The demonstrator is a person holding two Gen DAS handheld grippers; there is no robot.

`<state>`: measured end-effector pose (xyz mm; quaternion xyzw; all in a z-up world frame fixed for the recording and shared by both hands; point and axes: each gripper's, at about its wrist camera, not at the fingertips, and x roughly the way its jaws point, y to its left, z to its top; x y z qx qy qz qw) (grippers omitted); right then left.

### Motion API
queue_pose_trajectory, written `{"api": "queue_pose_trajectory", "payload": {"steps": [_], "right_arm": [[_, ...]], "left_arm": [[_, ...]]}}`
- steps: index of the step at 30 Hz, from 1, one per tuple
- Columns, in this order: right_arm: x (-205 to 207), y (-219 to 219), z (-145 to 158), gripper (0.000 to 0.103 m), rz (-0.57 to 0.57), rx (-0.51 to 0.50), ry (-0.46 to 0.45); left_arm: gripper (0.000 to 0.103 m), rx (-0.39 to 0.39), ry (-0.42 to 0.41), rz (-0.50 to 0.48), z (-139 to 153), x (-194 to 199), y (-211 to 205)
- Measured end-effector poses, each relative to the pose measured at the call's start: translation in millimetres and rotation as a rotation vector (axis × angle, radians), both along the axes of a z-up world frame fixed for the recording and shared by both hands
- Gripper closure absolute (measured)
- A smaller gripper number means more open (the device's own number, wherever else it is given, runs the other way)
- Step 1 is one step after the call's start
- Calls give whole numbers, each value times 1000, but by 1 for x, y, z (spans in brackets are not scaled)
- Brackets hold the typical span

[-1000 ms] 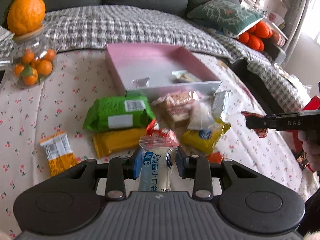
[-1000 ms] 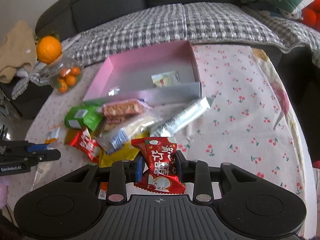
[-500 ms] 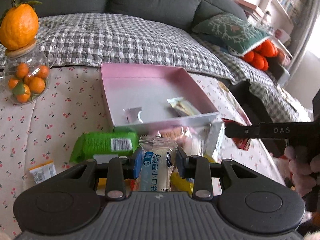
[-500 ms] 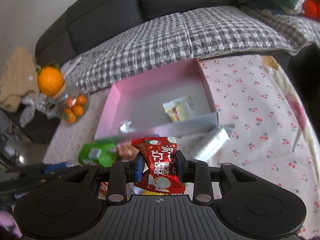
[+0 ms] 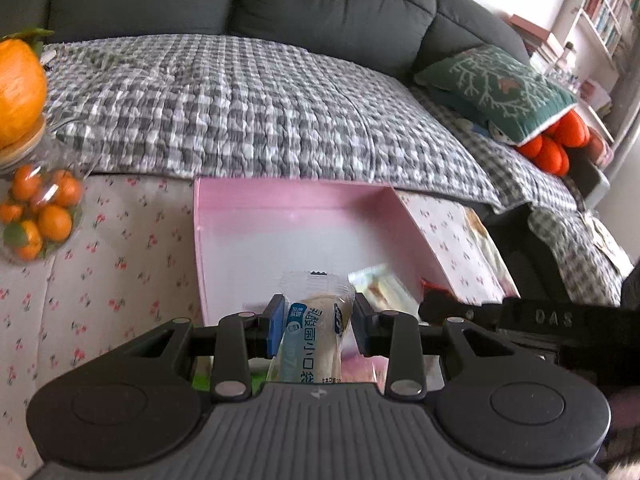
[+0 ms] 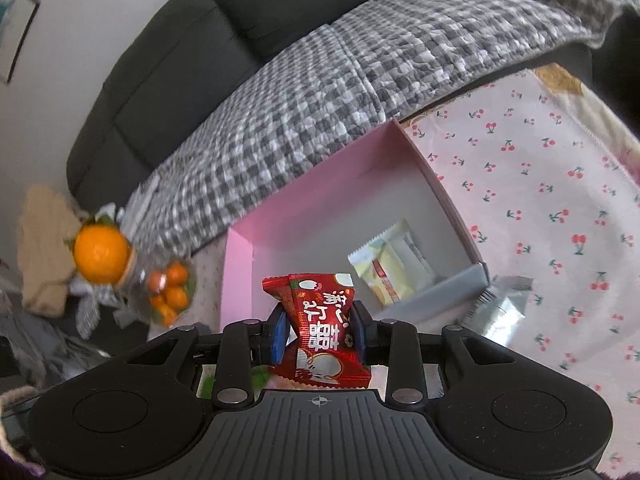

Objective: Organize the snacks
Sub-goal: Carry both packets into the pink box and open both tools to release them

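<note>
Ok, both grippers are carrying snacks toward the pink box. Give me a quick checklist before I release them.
1. Left gripper clamped on the white bread packet: ok.
2. Right gripper clamped on the red candy packet: ok.
3. Pink box open, with free floor space: ok.
4. The pale green packet already inside leaves room beside it: ok.
5. Both snacks fully past the near wall: cannot tell.
6. Clearance between the two grippers: the right one crosses close by in the left wrist view, so not ok.
</note>
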<state>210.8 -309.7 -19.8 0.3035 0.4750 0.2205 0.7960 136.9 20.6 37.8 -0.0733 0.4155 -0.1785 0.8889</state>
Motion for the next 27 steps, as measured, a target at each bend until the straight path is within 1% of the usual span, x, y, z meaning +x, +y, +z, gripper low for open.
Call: {"api": "queue_pose_trajectory", "payload": {"steps": [7,11,13,20,23,26,27], "right_arm": [[13,-1,-12,71,-78,68,6],[20,1,-18,71,-111,85,11],[23,2,-20,71,-121,82,9],[27,4,-26,71,-145,24,1],[28,4,-26,68,-150,0,0],[28,3,-26,67,-153,-6,-1],[28,3,-25,65,-152,-5,-1]], "left_arm": [[71,-3,-2,28,-16,30,-13],[71,6,-5,38,-26,44,-21],[71,13,-11,41,-30,49,-24],[71,32,-30,72,-37,64,-26],[71,32,-32,79,-38,65,-26],[66,30,-33,95,-39,65,-26],[61,31,-36,101,-39,64,-24]]}}
